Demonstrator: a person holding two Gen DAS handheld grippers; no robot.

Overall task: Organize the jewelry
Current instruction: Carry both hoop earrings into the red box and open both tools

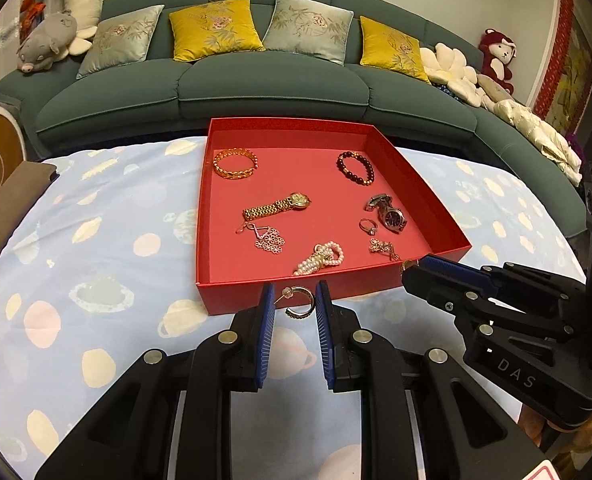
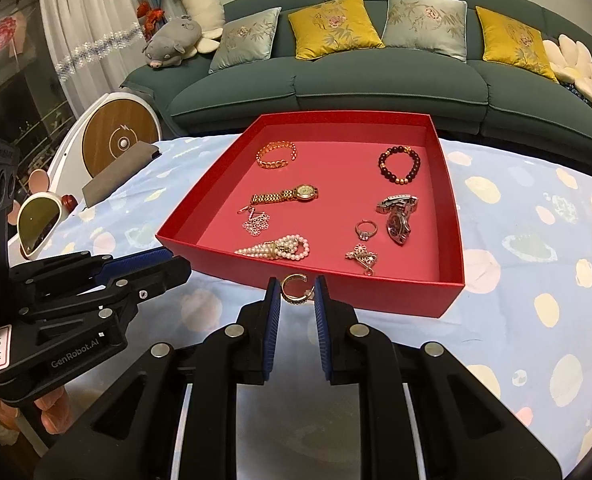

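Observation:
A red tray (image 1: pixel 416 176) (image 2: pixel 452 208) sits on the blue patterned cloth. It holds a gold bangle (image 1: pixel 235 164), a dark bead bracelet (image 1: pixel 356 168), a gold watch (image 1: pixel 277 206), a silver watch (image 1: pixel 388 212), a ring (image 1: pixel 368 226), flower earrings (image 1: pixel 267 238), and a pearl piece (image 1: pixel 324 258). My left gripper (image 1: pixel 295 300) holds a hoop earring (image 1: pixel 300 302) between its pads, just before the tray's near wall. My right gripper (image 2: pixel 296 292) holds another hoop earring (image 2: pixel 293 288) at the near wall; it also shows in the left wrist view (image 1: pixel 412 270).
A green sofa (image 1: pixel 271 84) with cushions stands behind the table. A brown pad (image 1: pixel 11 204) lies at the cloth's left edge. Sunglasses (image 2: pixel 39 220) and a round wooden-faced device (image 2: pixel 119 140) are off to the left. The left gripper's body (image 2: pixel 75 300) sits left of the tray.

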